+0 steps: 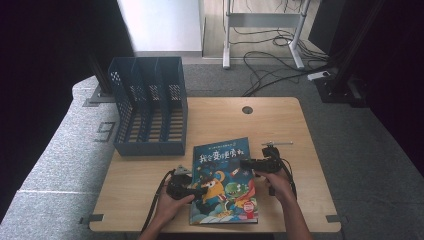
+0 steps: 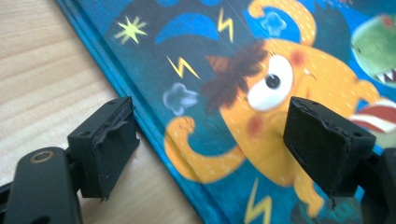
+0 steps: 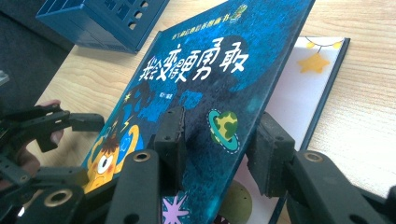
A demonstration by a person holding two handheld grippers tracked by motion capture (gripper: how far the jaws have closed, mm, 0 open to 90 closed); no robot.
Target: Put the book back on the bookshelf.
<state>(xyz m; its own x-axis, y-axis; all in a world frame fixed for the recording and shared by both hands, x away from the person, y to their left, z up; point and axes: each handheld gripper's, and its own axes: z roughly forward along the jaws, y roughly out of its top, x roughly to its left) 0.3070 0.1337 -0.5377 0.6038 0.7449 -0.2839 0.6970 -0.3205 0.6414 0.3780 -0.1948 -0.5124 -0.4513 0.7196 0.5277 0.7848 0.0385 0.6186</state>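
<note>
On table (image 1: 300, 150), right gripper (image 3: 219, 144) jaws straddle lifted picture book (image 3: 205, 74) cover, grip unclear; left gripper (image 2: 210, 140) open over spine edge

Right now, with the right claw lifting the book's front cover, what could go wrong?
1. The right claw straddles the raised cover's edge of the picture book; the pads look barely closed, so the cover could slip and drop shut.
2. The left claw stands open over the spine edge, holding nothing, so the book might slide on the table.
</note>
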